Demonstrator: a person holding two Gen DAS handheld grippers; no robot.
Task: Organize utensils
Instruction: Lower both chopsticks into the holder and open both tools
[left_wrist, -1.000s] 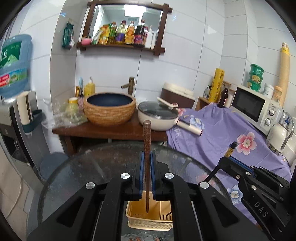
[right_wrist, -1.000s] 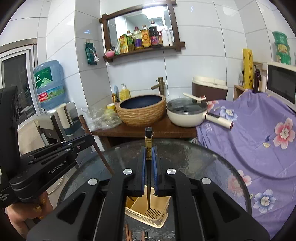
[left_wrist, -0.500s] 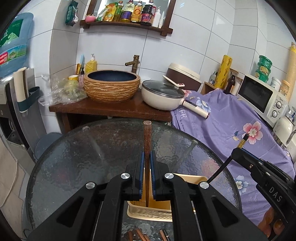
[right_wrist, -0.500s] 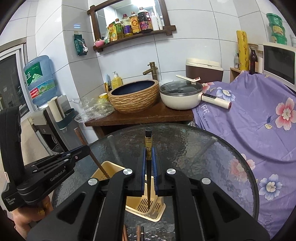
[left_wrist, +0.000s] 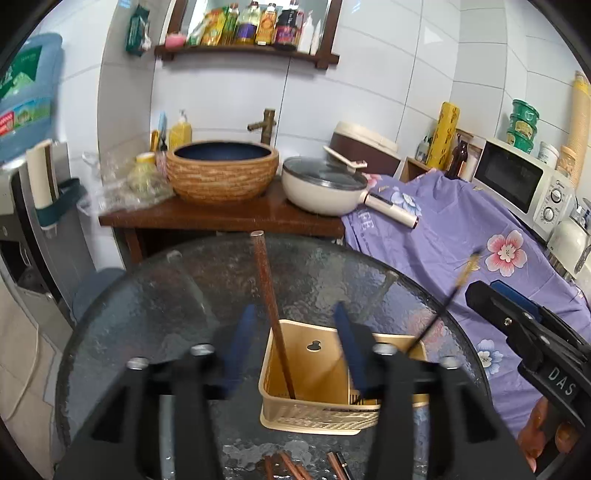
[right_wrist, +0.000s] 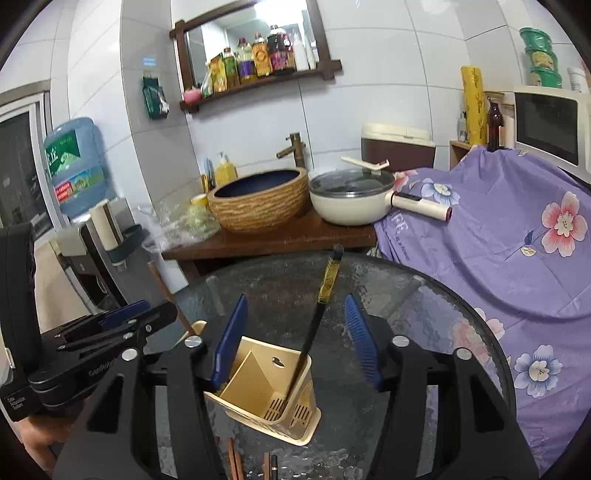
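left hand-held gripper (left_wrist: 295, 343) opened | right hand-held gripper (right_wrist: 295, 339) opened | chopsticks (left_wrist: 271, 314) released into holder (left_wrist: 317, 417)

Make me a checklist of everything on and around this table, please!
Surface: round glass table.
Job's things: brown chopstick and black chopstick stand leaning in the beige holder; more chopsticks lie at the near edge.
Clutter: nothing seen on the table.
Grippers: left gripper and right gripper have just been opening; pads clear of the chopsticks.
Cables: nothing seen.
Surroundings: basin, pan, microwave, purple floral cloth.
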